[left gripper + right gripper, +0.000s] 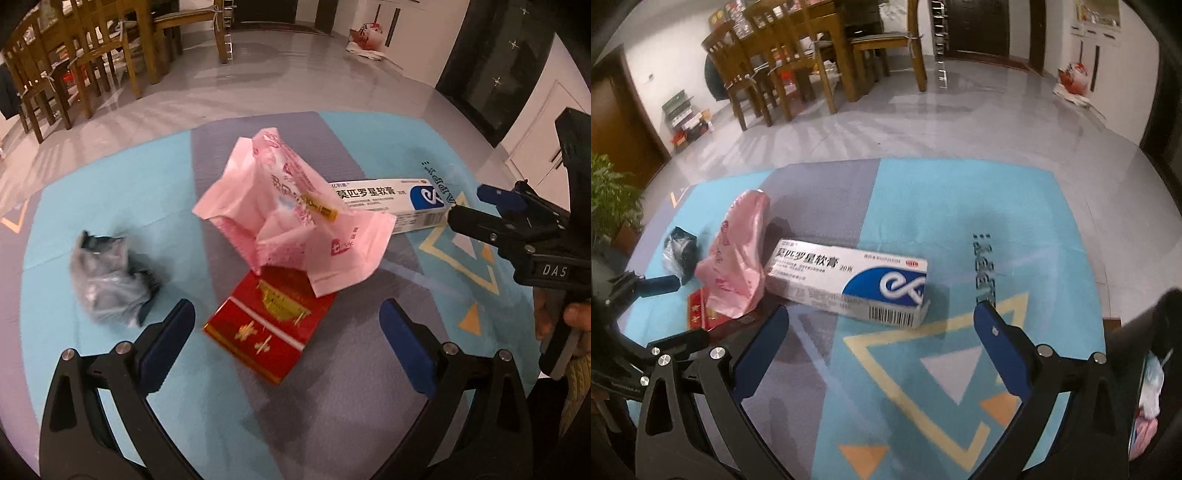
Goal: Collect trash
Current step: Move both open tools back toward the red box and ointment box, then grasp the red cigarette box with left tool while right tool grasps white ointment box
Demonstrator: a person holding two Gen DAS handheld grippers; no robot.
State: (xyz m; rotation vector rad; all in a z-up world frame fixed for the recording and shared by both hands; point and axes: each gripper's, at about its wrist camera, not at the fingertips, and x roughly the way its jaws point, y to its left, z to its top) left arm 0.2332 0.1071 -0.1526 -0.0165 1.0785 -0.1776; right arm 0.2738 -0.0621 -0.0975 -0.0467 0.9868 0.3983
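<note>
Trash lies on a blue and grey mat [110,206]. A red pack [269,325] sits just ahead of my left gripper [288,339], which is open above it. A crumpled pink wrapper [288,218] rests partly on the pack. A grey-black plastic wad [110,277] lies to the left. A white and blue ointment box [849,282] lies ahead of my right gripper [882,339], open and holding nothing. In the right wrist view the pink wrapper [738,254], the red pack [701,312] and the wad [679,251] lie left of the box [391,205].
Wooden chairs and a dining table [798,55] stand far back on the grey tile floor [960,122]. A potted plant [609,199] is at the left. A red and white bag [1075,79] leans at the far wall. A hand [576,321] holds the right tool.
</note>
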